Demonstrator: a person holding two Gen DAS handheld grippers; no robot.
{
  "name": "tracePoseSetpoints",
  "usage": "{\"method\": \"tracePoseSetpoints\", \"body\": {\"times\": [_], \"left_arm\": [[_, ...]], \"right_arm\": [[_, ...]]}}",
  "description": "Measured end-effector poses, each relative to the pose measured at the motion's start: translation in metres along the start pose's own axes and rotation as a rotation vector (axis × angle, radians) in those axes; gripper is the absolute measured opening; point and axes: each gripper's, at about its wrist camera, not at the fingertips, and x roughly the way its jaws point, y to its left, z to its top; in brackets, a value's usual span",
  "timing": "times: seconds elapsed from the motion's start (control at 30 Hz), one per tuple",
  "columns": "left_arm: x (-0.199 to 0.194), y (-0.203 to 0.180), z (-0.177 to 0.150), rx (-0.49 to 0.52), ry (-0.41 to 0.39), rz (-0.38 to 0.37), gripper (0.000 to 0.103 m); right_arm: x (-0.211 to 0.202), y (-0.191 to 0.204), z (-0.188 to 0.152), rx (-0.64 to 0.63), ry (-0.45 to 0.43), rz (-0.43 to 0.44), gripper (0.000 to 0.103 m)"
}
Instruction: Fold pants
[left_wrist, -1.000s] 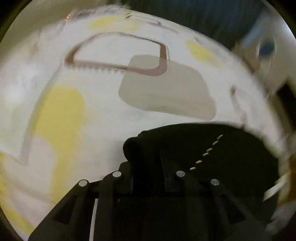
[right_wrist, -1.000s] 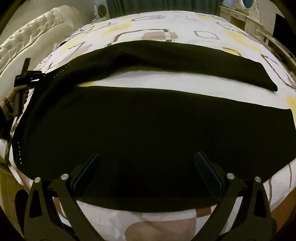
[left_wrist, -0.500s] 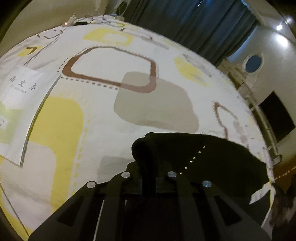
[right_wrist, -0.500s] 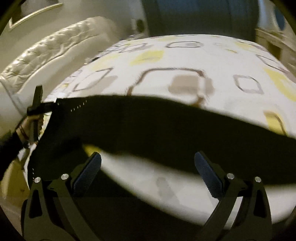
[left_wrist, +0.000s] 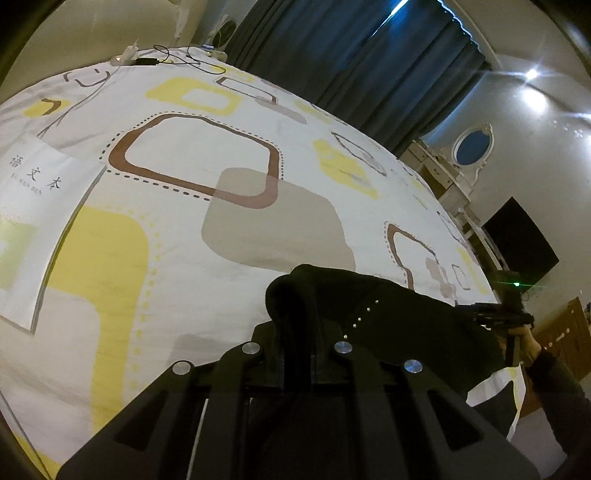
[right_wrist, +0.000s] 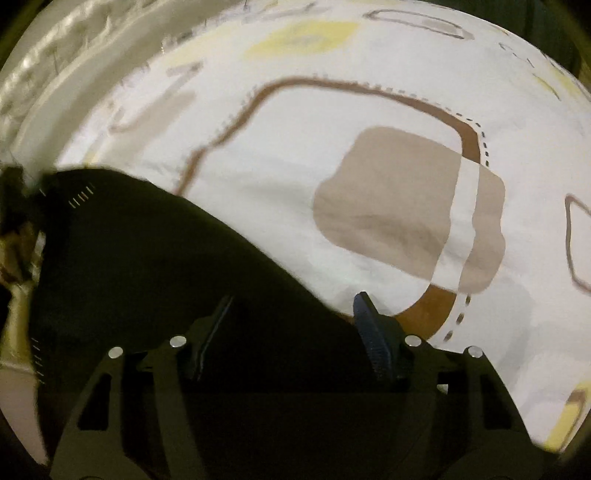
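So, left wrist view first: the left gripper (left_wrist: 301, 332) is clamped tight on a bunched fold of the black pants (left_wrist: 388, 314), the edge with the little row of studs, and that bit is held just above the bed (left_wrist: 229, 155). A white booklet (left_wrist: 40, 206) lies flat on the cover off to the side, and cables (left_wrist: 173, 61) sit at the far end near the dark curtains (left_wrist: 351, 55). At the far edge you can spot the other hand holding its tool low by the same dark cloth.

Right wrist view is pretty blurry. The right gripper (right_wrist: 291, 332) has its fingers (right_wrist: 375, 341) spread apart with the pants (right_wrist: 147, 266) running under and between them, nothing pinched yet as far as I can tell.

What could go wrong: with only one side pinched, any pull would drag the fabric lopsided and bunch it. And if the right side nips just the top layer, or catches the bed cover too, the fold will probably come out crooked.
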Motion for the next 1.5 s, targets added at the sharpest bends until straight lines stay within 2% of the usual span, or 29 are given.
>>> {"method": "tracePoseSetpoints", "body": {"times": [0.13, 0.3, 0.37, 0.43, 0.5, 0.63, 0.8, 0.9, 1.03, 1.13, 1.3, 1.5], "left_arm": [[0.005, 0.002, 0.003, -0.005, 0.023, 0.017, 0.008], [0.014, 0.006, 0.002, -0.024, 0.05, 0.054, 0.009], [0.021, 0.01, 0.001, -0.042, 0.065, 0.075, 0.009], [0.025, 0.014, 0.0, -0.066, 0.071, 0.084, 0.009], [0.027, 0.016, -0.002, -0.089, 0.069, 0.086, 0.009], [0.013, 0.009, -0.002, -0.077, 0.018, 0.049, 0.008], [-0.025, -0.005, -0.002, -0.062, -0.055, -0.053, 0.008], [-0.06, -0.006, -0.009, -0.099, -0.107, -0.136, 0.008], [-0.092, -0.012, -0.027, -0.1, -0.129, -0.179, 0.008], [-0.12, -0.014, -0.049, -0.11, -0.142, -0.209, 0.008], [-0.159, -0.024, -0.094, -0.093, -0.145, -0.23, 0.008], [-0.173, -0.015, -0.146, -0.121, -0.101, -0.211, 0.008]], "right_arm": [[0.002, 0.001, 0.008, -0.054, -0.017, -0.012, 0.067], [0.012, -0.004, 0.011, -0.031, -0.012, -0.005, 0.065], [0.012, -0.001, 0.011, -0.032, -0.01, -0.025, 0.053], [0.007, 0.004, 0.011, -0.046, 0.0, -0.002, 0.014], [0.001, 0.014, 0.009, -0.074, 0.0, -0.031, 0.008], [-0.027, 0.036, -0.002, -0.125, -0.085, -0.106, 0.007], [-0.08, 0.073, -0.04, -0.185, -0.252, -0.209, 0.008], [-0.111, 0.102, -0.078, -0.234, -0.344, -0.26, 0.008], [-0.144, 0.134, -0.141, -0.27, -0.422, -0.288, 0.008], [-0.154, 0.159, -0.182, -0.29, -0.455, -0.302, 0.008], [-0.149, 0.186, -0.233, -0.292, -0.443, -0.309, 0.008], [-0.128, 0.209, -0.279, -0.286, -0.406, -0.3, 0.008]]}}
